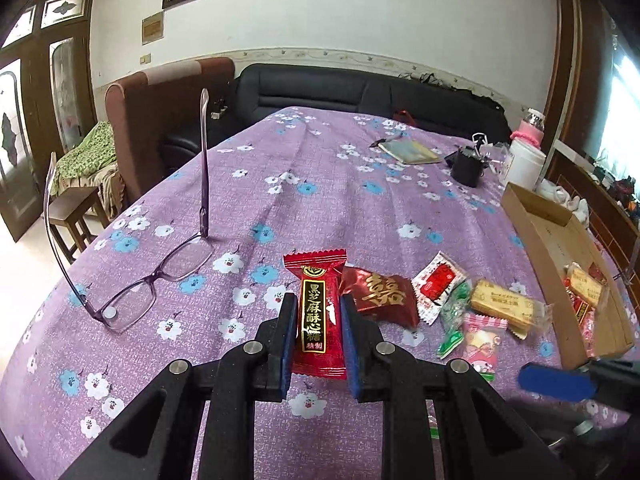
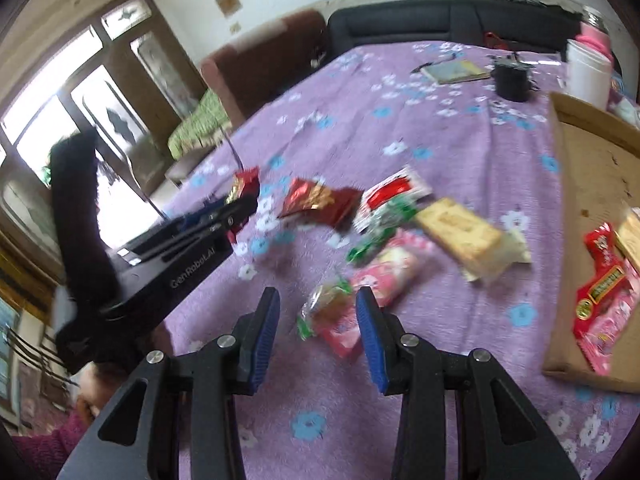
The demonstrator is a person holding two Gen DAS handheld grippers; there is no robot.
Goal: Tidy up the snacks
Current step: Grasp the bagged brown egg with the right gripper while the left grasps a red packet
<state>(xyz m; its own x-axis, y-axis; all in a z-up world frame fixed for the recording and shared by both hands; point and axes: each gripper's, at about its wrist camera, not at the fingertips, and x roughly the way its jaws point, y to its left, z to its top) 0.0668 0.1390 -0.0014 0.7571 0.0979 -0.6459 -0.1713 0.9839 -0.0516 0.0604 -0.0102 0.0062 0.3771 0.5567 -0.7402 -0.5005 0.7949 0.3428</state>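
Your work surface is a table under a purple cloth (image 1: 328, 184) printed with white and blue flowers. At its right edge stands one shallow cardboard tray (image 2: 592, 160); in it you have a red sachet with a black-and-gold label (image 2: 604, 280), a pale biscuit pack and a pink wrapper, so at least three pieces, the writing too blurred to read.

Your left gripper (image 1: 319, 318) is clenched on one red candy (image 1: 318, 312), its pads pressing both sides; the black panel reads 黑芝麻酥心糖. In the right wrist view its body is marked "GenRoboLAI", as far as the blur allows.

Your right gripper (image 2: 318, 322) stands with its jaws apart over a small green-and-brown wrapped snack (image 2: 326, 308) and a pink wrapper; the pads are not pressing either.

One pair of purple-framed glasses (image 1: 152, 280) rests lens-down on the cloth, left of the held candy.

Loose on the cloth between the held candy and the tray, in the left wrist view, you have five pieces: one dark red packet (image 1: 380, 296) with a gold 囍, one white-and-red sachet (image 1: 438, 284), one green-and-white wrapper (image 1: 454, 320), one biscuit pack (image 1: 504, 308) with unreadable print, and one pink cartoon wrapper (image 1: 482, 340).
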